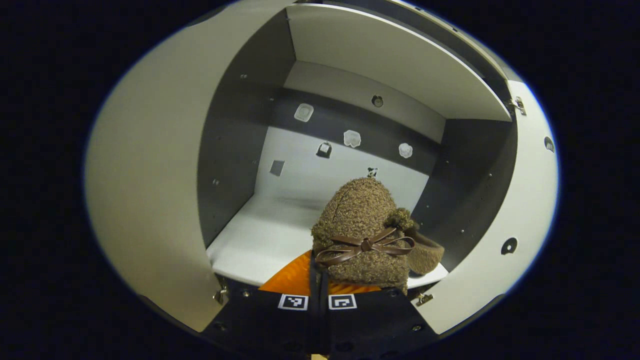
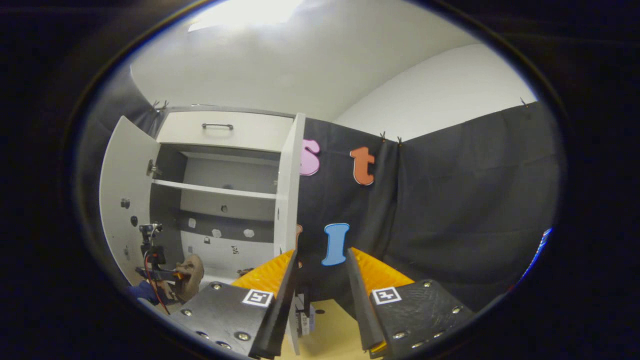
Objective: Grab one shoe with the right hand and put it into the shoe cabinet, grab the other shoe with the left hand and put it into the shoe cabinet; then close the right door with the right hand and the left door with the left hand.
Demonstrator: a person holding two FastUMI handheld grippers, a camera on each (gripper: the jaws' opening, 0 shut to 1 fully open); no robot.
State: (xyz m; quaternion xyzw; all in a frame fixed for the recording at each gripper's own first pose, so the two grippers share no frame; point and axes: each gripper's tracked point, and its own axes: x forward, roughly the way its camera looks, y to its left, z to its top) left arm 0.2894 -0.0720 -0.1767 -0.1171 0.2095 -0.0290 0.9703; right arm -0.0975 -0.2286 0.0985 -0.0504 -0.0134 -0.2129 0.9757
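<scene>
A brown fuzzy shoe point(image 1: 357, 215) with a dark bow is pinched at its near edge by my left gripper point(image 1: 318, 267), which is shut on it. The shoe points into the shoe cabinet, over the front of the white bottom shelf point(image 1: 260, 235). A second brown shoe point(image 1: 425, 255) lies on that shelf at the right, mostly hidden behind the first. In the right gripper view, my right gripper point(image 2: 321, 255) stands open and holds nothing, to the right of the cabinet point(image 2: 220, 190). The shoe point(image 2: 192, 272) held by the other gripper shows at that view's lower left.
Both cabinet doors stand open: the left door point(image 1: 150, 175) and the right door point(image 1: 520, 200) flank the opening. From the right gripper, the right door point(image 2: 287, 190) is edge-on and close. A drawer point(image 2: 217, 126) tops the cabinet. A hand point(image 2: 150, 290) holds the left gripper.
</scene>
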